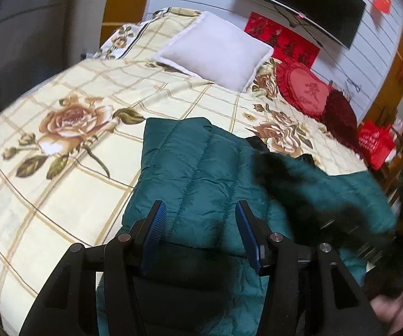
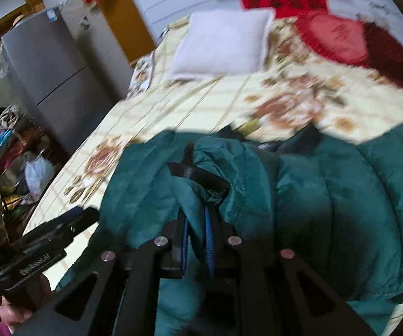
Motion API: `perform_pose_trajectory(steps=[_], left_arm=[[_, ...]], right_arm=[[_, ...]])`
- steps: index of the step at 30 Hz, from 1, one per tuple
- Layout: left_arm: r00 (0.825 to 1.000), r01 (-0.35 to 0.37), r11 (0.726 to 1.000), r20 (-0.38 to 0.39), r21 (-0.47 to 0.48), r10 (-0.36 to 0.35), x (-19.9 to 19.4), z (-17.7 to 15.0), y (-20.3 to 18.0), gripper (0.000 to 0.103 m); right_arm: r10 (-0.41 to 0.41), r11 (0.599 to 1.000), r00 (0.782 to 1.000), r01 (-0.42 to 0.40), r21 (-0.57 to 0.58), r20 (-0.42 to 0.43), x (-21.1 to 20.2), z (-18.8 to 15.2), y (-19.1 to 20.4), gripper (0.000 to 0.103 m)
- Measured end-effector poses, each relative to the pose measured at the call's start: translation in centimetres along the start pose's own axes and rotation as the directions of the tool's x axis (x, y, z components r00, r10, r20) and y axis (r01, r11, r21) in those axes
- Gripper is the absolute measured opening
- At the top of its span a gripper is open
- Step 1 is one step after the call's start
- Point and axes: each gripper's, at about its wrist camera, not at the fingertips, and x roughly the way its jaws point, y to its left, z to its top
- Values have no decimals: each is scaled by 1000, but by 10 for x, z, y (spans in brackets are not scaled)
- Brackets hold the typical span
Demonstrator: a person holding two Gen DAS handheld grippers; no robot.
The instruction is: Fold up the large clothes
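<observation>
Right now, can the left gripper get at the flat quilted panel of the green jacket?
Probably yes. The left gripper is open right above the green jacket, and nothing lies between its fingers and the quilted panel. The right gripper holds a bunched part off to the side.

Jacket (image 1: 201,168): teal green, quilted.
Bedspread (image 1: 47,196): cream, tan grid, brown roses.
Pillow (image 1: 215,50): white.
Cushion (image 1: 307,89): red.
Tool pads (image 1: 153,235): blue.

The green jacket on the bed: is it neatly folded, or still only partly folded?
Partly folded. One quilted panel of the green jacket lies flat, while the right gripper is shut on a bunched, lifted part.
</observation>
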Motion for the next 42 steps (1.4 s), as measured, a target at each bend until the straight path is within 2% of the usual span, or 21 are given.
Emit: perform_pose_trajectory(steps=[2,5,7,8,9,13,16,21,23,24,25,26,27,30,34,39,42], left_arm=[[1000,24,999,-9,-38,-25,2,1,5,55],[997,68,994,-17,-83,-70,5,1,9,55],[994,103,989,-20,-109,-105,8,1,10,57],[992,117,986,-22,-118,-121,10,0,9,59],[991,130,984,-23,-121,-134,11,-1,7,60],[986,162,983,-14,-89,-164,9,-5,-9,63],[981,189,979,-33,-80,-192,13,-7,-23,66],[988,127,992,-85,-8,-127,35,-17,-48,67],[987,114,994,-112,1,-113,44,-19,-51,66],[985,126,992,-117,7,-124,47,-18,-55,62],[984,141,990,-111,20,-138,47,-17,-56,54],[985,146,988,-99,49,-141,45,-16,-60,31],[990,119,988,-83,96,-112,41,-13,-66,24],[996,93,982,-6,162,-93,21,-3,-69,20],[996,44,985,70,168,-57,-3,18,-49,20],[998,0,996,60,94,-6,5,29,-8,20],[1000,-27,998,1,60,27,26,25,6,20]], right_arm=[[-5,1000,999,4,-14,-41,16,-11,7,12],[-11,1000,998,10,-23,-68,16,-15,7,19],[13,1000,997,-14,-21,-76,3,-14,6,34],[20,1000,997,-22,-19,-73,-7,-14,3,46],[19,999,998,-21,-25,-60,-21,-17,3,51],[-40,997,999,39,-66,-22,-78,-29,-13,53],[-71,996,997,71,-54,8,-118,-38,-34,54],[-190,981,980,192,-32,59,-173,-50,-76,58],[-211,977,975,211,0,71,-187,-53,-90,58],[-223,975,971,221,32,81,-195,-54,-102,58],[-230,973,969,226,55,88,-200,-55,-109,58],[-238,969,966,230,89,97,-205,-56,-118,58],[-245,965,964,232,121,105,-210,-57,-127,58],[-268,954,957,246,173,116,-215,-56,-143,58],[-265,953,956,239,184,128,-205,-48,-145,58],[-231,963,967,211,166,112,-163,-25,-129,58],[-222,968,972,210,133,77,-127,-13,-115,58]])
